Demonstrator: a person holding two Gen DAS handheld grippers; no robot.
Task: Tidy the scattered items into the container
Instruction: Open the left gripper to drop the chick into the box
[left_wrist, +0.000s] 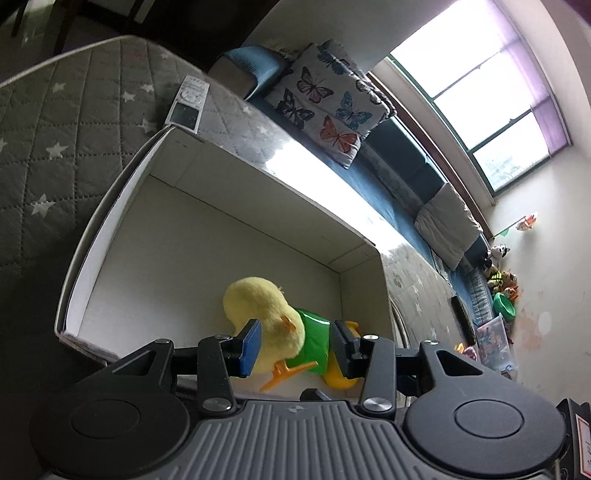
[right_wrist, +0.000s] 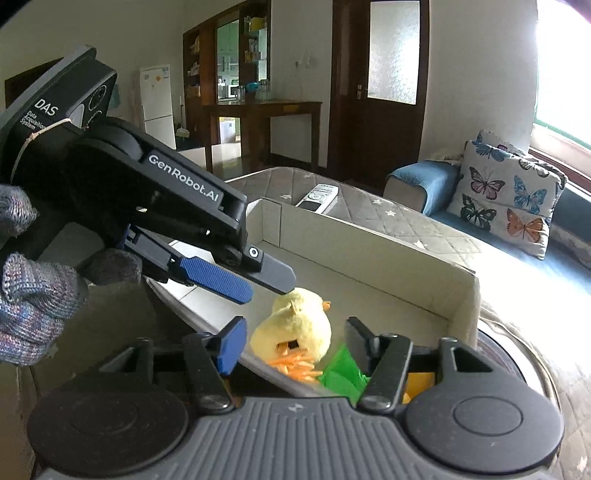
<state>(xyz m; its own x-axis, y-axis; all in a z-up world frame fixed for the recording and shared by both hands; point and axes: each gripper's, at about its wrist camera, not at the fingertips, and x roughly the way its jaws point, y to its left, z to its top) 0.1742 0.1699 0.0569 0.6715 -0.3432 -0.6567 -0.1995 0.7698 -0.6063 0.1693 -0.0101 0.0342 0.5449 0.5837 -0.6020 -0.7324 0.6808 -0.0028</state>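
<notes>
Both tools are spread — left tool (left_wrist: 295, 341) above the duck (left_wrist: 266, 314) inside the box (left_wrist: 258, 192); lift straight out, clear of the toy.

Between the jaws, a fuzzy plush duck (left_wrist: 266, 314) is wearing a glossy green vest (left_wrist: 314, 341); ahead, matt cardboard box (left_wrist: 229, 236) walls are showing.

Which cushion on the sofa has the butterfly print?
The butterfly cushion, propped at the sofa end nearest the remote control; the grey cushion farther along is plain.
</notes>
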